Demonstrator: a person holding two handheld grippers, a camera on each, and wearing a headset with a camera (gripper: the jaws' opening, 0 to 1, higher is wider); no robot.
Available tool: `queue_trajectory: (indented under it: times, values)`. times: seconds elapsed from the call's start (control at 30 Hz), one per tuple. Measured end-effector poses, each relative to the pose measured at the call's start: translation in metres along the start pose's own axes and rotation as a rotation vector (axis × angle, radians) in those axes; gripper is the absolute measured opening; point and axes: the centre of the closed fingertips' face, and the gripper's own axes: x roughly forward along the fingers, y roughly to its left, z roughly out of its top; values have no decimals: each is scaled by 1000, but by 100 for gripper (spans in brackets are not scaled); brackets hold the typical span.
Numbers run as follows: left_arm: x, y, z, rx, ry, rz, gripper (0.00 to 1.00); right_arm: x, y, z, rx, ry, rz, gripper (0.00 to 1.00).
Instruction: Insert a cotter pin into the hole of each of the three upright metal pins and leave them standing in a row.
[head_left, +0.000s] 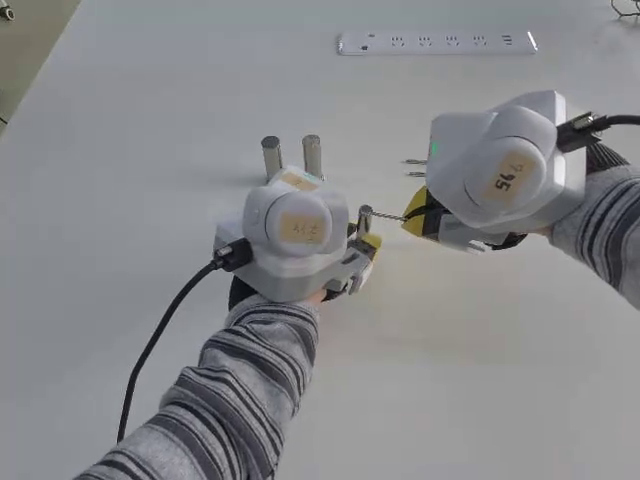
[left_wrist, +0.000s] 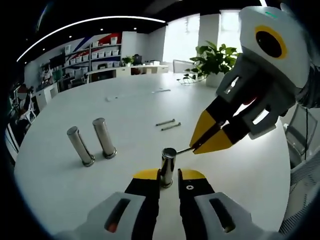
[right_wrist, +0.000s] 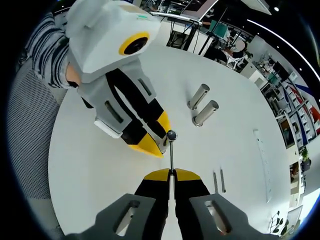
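My left gripper (head_left: 362, 246) is shut on the third metal pin (head_left: 365, 214), which it holds upright on the white table; its yellow-tipped jaws clamp the pin (left_wrist: 168, 166) low down. My right gripper (head_left: 414, 216) is shut on a thin cotter pin (right_wrist: 171, 154) that points level at the pin's top (right_wrist: 171, 135). The cotter pin's tip (left_wrist: 184, 150) meets the pin near its top; whether it is inside the hole I cannot tell. Two more metal pins (head_left: 271, 157) (head_left: 313, 155) stand upright side by side behind the left gripper.
Two spare cotter pins (head_left: 415, 161) (head_left: 416, 174) lie on the table beside the right gripper. A white power strip (head_left: 435, 42) lies at the far edge. A black cable (head_left: 160, 330) trails from the left gripper toward me.
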Motion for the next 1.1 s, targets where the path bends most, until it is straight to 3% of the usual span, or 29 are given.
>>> queue_trajectory:
  times: [0.3, 0.7, 1.0, 1.1]
  values:
    - [2, 3, 1, -15, -9, 14, 6, -1, 1, 5, -4, -7, -2, 0]
    - [2, 2, 1, 47, -30, 19, 5, -1, 0, 14, -8, -37, 8, 0]
    - [2, 3, 0, 23, -36, 33, 5, 3, 1, 21, -15, -46, 10, 0]
    - [2, 3, 0, 21, -40, 36, 5, 5, 1, 25, -6, -75, 12, 0]
